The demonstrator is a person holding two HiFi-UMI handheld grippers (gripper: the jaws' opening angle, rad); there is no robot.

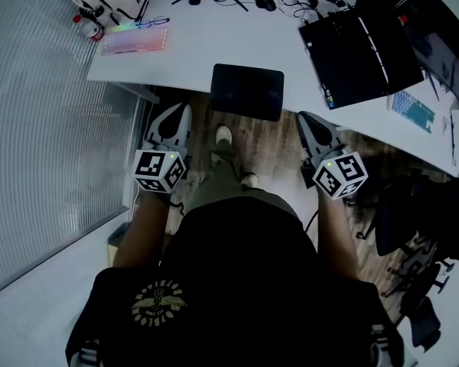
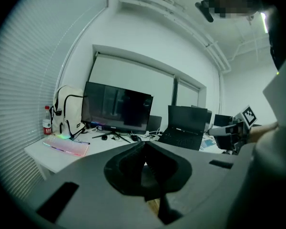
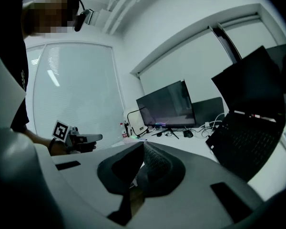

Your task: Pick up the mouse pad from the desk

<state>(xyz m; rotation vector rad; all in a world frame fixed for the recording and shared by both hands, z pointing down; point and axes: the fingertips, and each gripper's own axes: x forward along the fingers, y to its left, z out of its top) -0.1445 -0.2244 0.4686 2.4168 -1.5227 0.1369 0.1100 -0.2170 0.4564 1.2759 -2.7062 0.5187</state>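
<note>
Desk (image 1: 206,48): white, lying across the far side of the scene. An open black laptop (image 1: 359,52) is sitting on it at the right and a backlit keyboard (image 1: 135,40) at the far left.

Mouse pad (image 1: 247,90): a dark rounded rectangle, lying flat at the desk's near edge, centred between the two tools. Its near strip appears to be overhanging the edge, above the wooden floor.

Left gripper (image 1: 182,113) and right gripper (image 1: 304,119): the person is holding both near the body, short of the desk edge, one to each side of the pad and apart from it. Both pairs of jaws are pressed together with nothing between them.

Handling, my judgement: the pad is looking thin, light and floppy, probably with a grippy underside that resists sliding. A flat pad is giving the jaws little to bite from above, so the overhanging near edge or a near corner is looking like the best hold. It will likely be drooping when lifted from one edge; no breakage risk.
</note>
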